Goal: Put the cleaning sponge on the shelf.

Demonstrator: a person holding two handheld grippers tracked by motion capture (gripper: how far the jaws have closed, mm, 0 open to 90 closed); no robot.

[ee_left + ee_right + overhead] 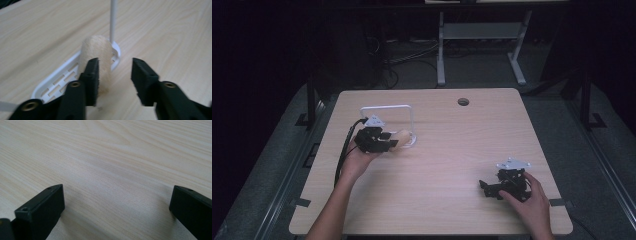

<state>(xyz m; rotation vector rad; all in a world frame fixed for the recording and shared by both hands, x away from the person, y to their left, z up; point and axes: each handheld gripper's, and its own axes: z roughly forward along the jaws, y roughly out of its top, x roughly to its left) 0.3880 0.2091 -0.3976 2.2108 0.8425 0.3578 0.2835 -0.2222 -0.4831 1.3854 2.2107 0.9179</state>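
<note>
Black jaws of my right gripper (486,189) stand spread wide at the near right of the table (442,200), with nothing but bare pale wood between them; the right gripper view confirms the gap. My right hand (527,200) rests on the gripper body, the grey plate (513,164) sitting on top.

Farther in, at the left, my left hand (357,162) carries the left gripper (390,140), cable (343,155) trailing back along the forearm. Its jaws are parted, not pressed together. In the left gripper view, the roll (96,53), a pale beige cylinder, sits just ahead of the one jaw and partly behind it, off to that side rather than squarely in the gap. I cannot tell whether that pad touches it; the other pad stands clear.

The roll rests on the end of the white rack (57,80), a slotted base lying flat on the wood. A thin white upright rod (113,20) rises directly behind the roll and stands in the line of the jaws. In the high view the rack's wire frame (387,107) arches over beyond the left gripper.

Beyond that, a round hole (463,101) sits near the far edge. Past the table, a grey desk frame (482,35) and loose cables (407,57) lie on the dark floor.
</note>
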